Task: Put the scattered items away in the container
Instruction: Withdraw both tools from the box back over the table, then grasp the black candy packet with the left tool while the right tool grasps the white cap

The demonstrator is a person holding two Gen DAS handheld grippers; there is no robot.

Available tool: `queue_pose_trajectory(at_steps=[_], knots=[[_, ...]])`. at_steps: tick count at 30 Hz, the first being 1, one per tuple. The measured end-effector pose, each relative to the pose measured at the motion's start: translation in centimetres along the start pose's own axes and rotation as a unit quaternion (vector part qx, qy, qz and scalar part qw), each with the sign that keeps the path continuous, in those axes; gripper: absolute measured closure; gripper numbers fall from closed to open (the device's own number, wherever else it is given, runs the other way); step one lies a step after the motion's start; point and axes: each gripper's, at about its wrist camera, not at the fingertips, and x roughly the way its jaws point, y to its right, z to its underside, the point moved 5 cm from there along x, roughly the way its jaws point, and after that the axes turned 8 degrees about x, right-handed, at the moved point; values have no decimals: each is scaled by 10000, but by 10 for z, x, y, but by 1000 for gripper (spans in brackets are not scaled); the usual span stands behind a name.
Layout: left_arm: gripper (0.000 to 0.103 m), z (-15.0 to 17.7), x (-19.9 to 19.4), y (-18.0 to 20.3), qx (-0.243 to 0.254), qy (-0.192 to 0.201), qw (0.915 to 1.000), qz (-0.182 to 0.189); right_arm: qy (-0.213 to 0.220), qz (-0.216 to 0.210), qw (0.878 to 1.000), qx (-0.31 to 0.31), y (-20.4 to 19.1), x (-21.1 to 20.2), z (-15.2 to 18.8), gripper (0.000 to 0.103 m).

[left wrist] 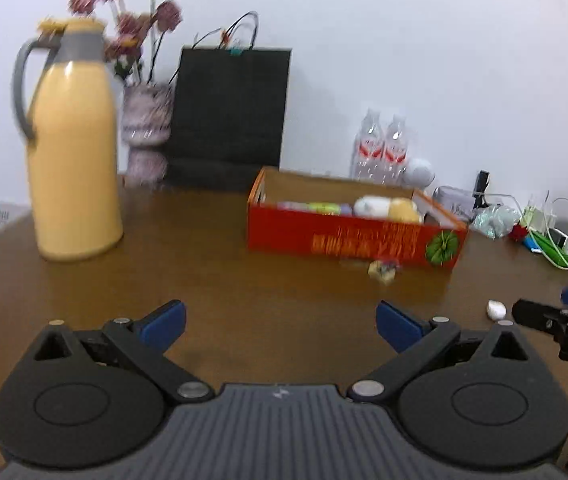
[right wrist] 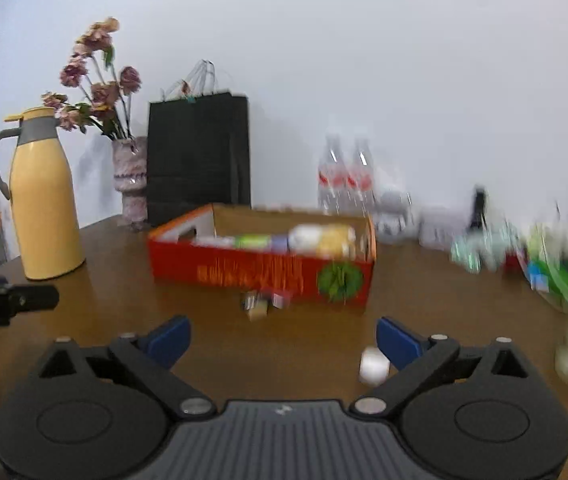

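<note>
A red cardboard box [left wrist: 348, 238] [right wrist: 259, 276] stands on the brown table and holds several items, among them a white and a yellow one. A small yellowish item [left wrist: 382, 270] [right wrist: 259, 306] lies on the table just in front of the box. A small white item [left wrist: 496, 309] [right wrist: 372, 366] lies on the table to the right, close to my right gripper's right finger. My left gripper [left wrist: 279, 324] is open and empty above the table. My right gripper [right wrist: 284, 340] is open and empty; its tip shows at the right edge of the left wrist view [left wrist: 540, 314].
A yellow thermos jug [left wrist: 71, 148] [right wrist: 43, 196] stands at the left. A vase of flowers [left wrist: 145, 132] and a black paper bag [left wrist: 229, 116] stand at the back. Water bottles [left wrist: 382, 148], cables and small clutter [left wrist: 540, 224] fill the right side.
</note>
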Motion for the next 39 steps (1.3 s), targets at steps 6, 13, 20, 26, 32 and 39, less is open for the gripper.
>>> queue_pose_trajectory(at_steps=[6, 13, 20, 26, 32, 39], knots=[[0, 21, 9, 29, 701, -370, 9968, 47, -507, 162, 9984, -184, -5, 12, 34, 4], [0, 34, 12, 33, 724, -495, 9961, 60, -673, 108, 9977, -57, -5, 12, 41, 4], [0, 33, 21, 30, 685, -588, 9959, 105, -724, 143, 9973, 9, -3, 14, 42, 4], [0, 3, 37, 45, 1100, -134, 9923, 550, -968, 76, 9945, 382, 24, 31, 21, 4], [27, -55, 112, 87, 2074, -6, 9699, 1275, -779, 354, 9950, 507, 60, 61, -16, 4], [47, -60, 201, 118, 2046, -633, 9619, 1698, -1172, 300, 9922, 317, 67, 95, -14, 16]])
